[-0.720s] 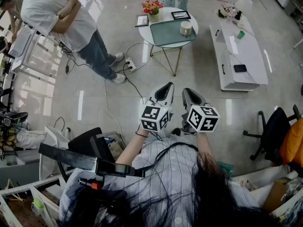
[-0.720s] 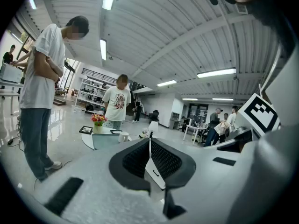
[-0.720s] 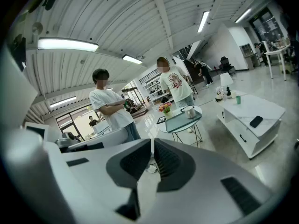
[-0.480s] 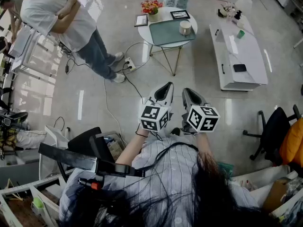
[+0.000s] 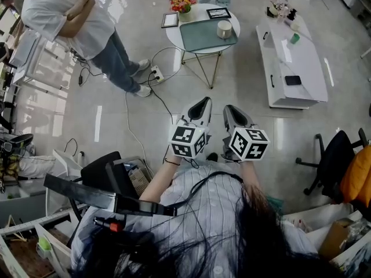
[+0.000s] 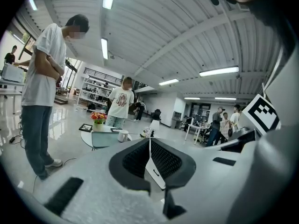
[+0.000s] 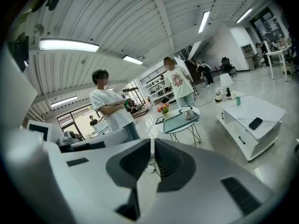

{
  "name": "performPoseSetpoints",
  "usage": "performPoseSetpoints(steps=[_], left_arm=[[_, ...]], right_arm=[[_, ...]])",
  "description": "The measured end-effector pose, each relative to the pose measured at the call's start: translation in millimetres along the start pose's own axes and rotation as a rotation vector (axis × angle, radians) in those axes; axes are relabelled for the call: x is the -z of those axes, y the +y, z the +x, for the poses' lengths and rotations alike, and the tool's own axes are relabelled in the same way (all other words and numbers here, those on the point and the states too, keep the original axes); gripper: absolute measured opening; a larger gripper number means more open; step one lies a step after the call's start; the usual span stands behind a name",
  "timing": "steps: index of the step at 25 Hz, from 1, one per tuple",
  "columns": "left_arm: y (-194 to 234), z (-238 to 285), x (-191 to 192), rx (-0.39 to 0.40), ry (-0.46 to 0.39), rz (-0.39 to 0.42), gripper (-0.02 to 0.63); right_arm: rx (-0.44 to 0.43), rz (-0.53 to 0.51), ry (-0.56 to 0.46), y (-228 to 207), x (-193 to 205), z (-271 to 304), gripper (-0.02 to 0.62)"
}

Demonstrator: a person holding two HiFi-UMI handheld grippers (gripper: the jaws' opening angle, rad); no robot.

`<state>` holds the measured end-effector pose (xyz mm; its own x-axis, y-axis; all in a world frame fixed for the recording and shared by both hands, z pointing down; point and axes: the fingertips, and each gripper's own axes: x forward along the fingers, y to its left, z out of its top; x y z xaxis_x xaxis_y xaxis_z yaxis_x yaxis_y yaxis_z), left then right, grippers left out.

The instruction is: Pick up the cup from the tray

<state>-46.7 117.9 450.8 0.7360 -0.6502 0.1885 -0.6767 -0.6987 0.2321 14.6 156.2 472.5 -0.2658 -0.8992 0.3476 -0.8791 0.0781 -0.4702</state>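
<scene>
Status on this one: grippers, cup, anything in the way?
Left gripper and right gripper both shut, empty, near the body. Cup upright on tray, round table, far ahead, untouched. Cable on floor between.

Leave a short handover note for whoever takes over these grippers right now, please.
Left gripper: shut, empty. Right gripper: shut, empty. Both are held close in front of the person, well short of the round table.
The cup stands upright on the green tray on that table.
Done: nothing yet; cup untouched.
To do: walk up, open one gripper, close on the cup, lift it off the tray.
</scene>
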Motion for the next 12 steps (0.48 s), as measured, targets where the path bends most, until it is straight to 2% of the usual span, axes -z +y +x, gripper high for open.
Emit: performPoseSetpoints(steps=[12], left_arm=[[26.8,45.9,-12.4,0.004,0.012,-0.004,0.015]], right_arm=[[0.019,0.025,-0.003,-26.5,-25.5,39.4,0.044]])
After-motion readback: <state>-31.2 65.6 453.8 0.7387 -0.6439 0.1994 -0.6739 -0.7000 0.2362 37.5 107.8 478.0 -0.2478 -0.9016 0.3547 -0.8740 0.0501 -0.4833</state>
